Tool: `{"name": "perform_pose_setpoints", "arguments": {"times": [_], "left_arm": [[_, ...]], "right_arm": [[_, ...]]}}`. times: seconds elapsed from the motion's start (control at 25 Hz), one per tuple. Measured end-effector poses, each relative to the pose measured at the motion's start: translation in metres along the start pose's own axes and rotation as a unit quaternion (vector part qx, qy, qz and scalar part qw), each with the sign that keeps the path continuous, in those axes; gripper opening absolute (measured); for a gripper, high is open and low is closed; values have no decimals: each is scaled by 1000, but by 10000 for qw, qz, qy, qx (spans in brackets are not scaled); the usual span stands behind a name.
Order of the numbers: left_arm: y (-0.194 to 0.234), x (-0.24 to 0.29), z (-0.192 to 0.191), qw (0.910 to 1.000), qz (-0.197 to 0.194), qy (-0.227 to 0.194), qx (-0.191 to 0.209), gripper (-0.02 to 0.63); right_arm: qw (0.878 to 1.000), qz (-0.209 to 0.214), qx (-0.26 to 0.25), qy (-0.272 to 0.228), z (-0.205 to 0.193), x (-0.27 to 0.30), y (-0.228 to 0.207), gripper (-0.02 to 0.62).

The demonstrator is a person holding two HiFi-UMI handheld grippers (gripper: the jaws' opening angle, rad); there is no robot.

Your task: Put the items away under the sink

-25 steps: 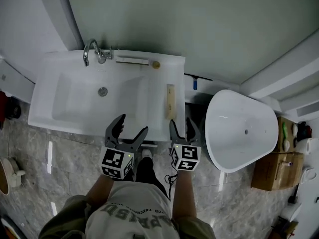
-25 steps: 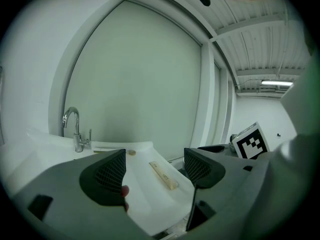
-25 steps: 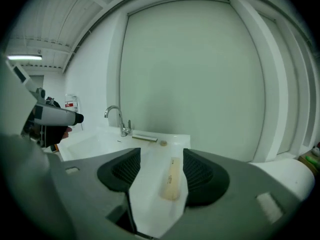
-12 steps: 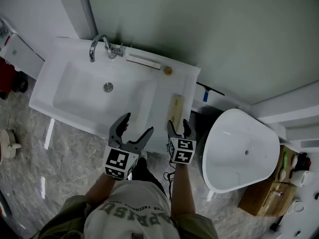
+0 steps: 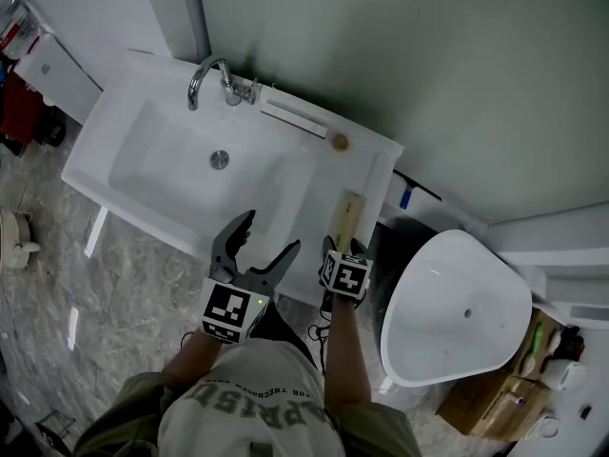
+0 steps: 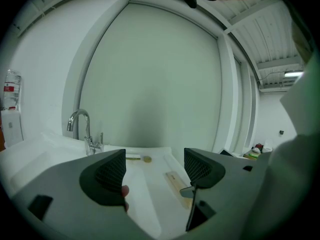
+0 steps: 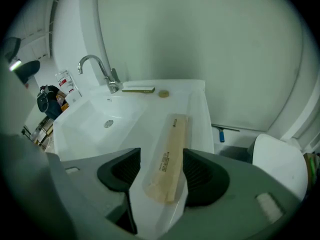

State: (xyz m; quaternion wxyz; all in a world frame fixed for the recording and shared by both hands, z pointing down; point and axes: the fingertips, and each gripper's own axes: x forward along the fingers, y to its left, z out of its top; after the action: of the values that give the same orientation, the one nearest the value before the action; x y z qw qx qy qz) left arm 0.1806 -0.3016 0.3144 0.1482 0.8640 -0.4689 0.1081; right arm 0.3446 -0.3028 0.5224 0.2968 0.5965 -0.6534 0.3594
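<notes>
Right claw [image 7: 167, 173] stands open astride the near end of the long wrapped packet [image 7: 170, 149] on the sink [image 5: 162, 160] ledge, apparently aligned for a grasp and not yet clamped. Left claw [image 6: 155, 171] is open and empty, held clear. Ledge items counted: one packet, one flat bar [image 5: 295, 119], one round piece [image 5: 338, 142].

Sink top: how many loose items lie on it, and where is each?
3. A long tan packet on the right ledge; a flat bar at the back beside the tap; a small round disc right of that bar. None seems hidden.
</notes>
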Motion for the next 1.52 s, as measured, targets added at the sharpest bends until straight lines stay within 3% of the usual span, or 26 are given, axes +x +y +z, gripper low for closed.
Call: {"name": "perform_pose_setpoints", "arguments": {"times": [0.36, 0.6, 0.8, 1.12, 1.52], "left_arm": [[6, 2, 13, 9997, 199, -159, -64, 348], [15, -3, 15, 9991, 346, -203, -97, 348], [20, -5, 13, 9986, 456, -207, -164, 348], [24, -8, 9, 9982, 531, -201, -216, 348], [18, -21, -4, 9984, 523, -147, -168, 348]], "right_arm": [[9926, -157, 567, 1065, -16, 24, -13, 256], [9884, -202, 480, 1429, -25, 34, -15, 256], [9881, -283, 491, 1430, -26, 32, -18, 227], [9887, -170, 805, 1255, -29, 26, -23, 61], [9882, 375, 1195, 884, -28, 11, -9, 43]]}}
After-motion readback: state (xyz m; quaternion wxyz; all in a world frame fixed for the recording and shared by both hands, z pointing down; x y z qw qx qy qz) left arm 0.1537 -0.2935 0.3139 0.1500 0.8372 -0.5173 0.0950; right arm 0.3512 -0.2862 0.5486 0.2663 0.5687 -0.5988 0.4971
